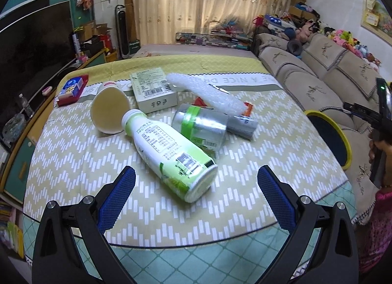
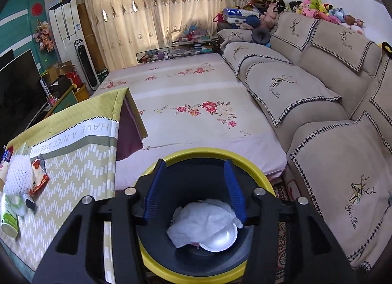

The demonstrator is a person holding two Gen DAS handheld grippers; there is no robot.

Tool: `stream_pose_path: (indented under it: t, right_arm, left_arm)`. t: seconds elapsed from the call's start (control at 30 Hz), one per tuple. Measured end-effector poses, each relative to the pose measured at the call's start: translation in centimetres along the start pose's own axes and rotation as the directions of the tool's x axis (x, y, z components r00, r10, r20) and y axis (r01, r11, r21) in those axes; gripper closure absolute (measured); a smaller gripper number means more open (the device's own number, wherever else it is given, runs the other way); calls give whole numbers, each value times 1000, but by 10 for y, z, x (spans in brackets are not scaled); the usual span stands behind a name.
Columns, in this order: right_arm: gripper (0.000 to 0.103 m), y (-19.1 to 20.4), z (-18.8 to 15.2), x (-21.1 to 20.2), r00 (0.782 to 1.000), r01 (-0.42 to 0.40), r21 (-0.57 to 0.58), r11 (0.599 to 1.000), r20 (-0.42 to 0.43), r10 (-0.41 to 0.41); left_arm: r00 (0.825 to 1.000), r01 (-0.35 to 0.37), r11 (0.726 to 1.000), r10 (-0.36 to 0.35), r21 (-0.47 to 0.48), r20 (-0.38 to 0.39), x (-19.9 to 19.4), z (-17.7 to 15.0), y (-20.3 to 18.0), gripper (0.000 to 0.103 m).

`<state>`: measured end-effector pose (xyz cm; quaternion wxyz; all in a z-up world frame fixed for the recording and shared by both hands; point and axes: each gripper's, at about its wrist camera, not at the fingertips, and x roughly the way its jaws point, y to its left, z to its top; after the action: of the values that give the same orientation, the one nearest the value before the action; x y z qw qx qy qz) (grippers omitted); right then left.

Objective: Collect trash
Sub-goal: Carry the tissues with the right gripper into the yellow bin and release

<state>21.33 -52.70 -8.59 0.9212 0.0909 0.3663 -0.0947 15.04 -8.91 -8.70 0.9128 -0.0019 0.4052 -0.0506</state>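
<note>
On the patterned tablecloth (image 1: 245, 161) lies a green-and-white plastic bottle (image 1: 169, 146), its base just ahead of my left gripper (image 1: 196, 172), which stands open and touches nothing. Behind the bottle are a tipped paper cup (image 1: 110, 109), a flat carton box (image 1: 154, 90), a silver can with a green band (image 1: 198, 124), a white foam net (image 1: 208, 95) and a red snack wrapper (image 1: 247, 108). My right gripper (image 2: 194, 162) hangs open over the yellow-rimmed bin (image 2: 196, 154). Inside the bin lie a crumpled white tissue (image 2: 201, 222) and a shiny round lid (image 2: 220, 239).
The bin (image 1: 343, 136) stands off the table's right edge, next to a beige sofa (image 2: 318, 102). A flowered mattress (image 2: 196, 102) stretches behind it. A tissue pack (image 1: 72, 87) sits at the table's far left; a television (image 1: 31, 46) is left of that. A hand (image 1: 377, 146) shows at the right edge.
</note>
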Motion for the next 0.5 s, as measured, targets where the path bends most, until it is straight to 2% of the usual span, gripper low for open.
stream_pose_path:
  t: [0.23, 0.43, 0.5]
  right_arm:
    - [51, 1, -9, 2, 1000, -24, 1, 1000, -10, 24]
    - [51, 0, -12, 3, 999, -37, 1, 999, -16, 37]
    - [51, 1, -12, 4, 999, -42, 2, 999, -19, 42]
  left_arm:
    - [996, -76, 993, 73, -89, -44, 26, 8, 9, 5]
    - [986, -160, 969, 149, -187, -70, 48, 22, 24, 5]
    - [984, -166, 963, 149, -211, -93, 58, 26, 29, 5]
